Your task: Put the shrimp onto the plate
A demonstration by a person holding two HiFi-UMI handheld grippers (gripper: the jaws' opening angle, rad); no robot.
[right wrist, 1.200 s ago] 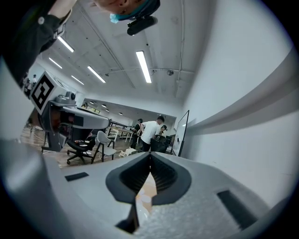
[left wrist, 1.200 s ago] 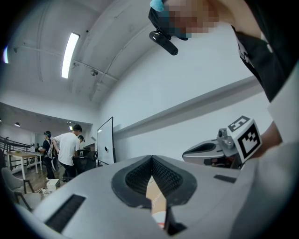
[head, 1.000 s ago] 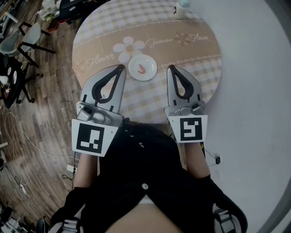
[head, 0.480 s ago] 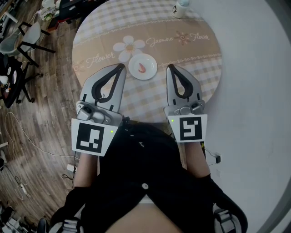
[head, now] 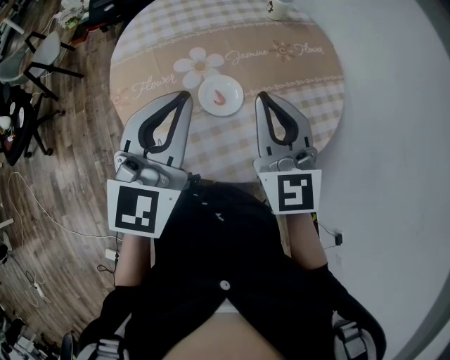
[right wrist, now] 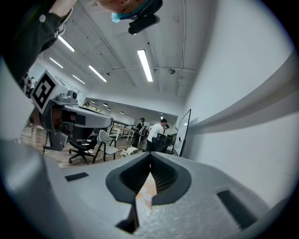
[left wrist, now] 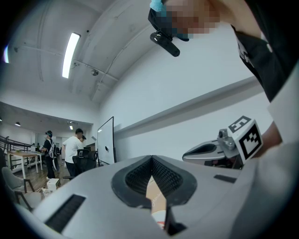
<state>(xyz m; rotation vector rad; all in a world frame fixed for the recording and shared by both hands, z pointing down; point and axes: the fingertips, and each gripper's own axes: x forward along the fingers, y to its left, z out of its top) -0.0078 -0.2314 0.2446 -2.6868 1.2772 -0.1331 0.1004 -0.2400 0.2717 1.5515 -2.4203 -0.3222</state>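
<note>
A small pink shrimp (head: 219, 95) lies in a white plate (head: 230, 104) on the round checked table (head: 295, 77). Both grippers hover over the table's near edge and flank the plate. My left gripper (head: 185, 95) points at the plate's left rim, shut and holding nothing. My right gripper (head: 260, 97) stands just right of the plate, also shut and empty. In the left gripper view the jaws (left wrist: 152, 159) meet at their tips, with a sliver of tablecloth showing between them. In the right gripper view the jaws (right wrist: 150, 156) are likewise together.
A pale cup or bottle (head: 280, 7) stands at the table's far edge. Office chairs (head: 39, 60) and a cable (head: 49, 211) sit on the wooden floor to the left. People (left wrist: 74, 148) stand far off in the room. A white wall rises on the right.
The picture has slid slightly upward. Both grippers keep their places on either side of the plate, still shut, and the shrimp has not moved.
</note>
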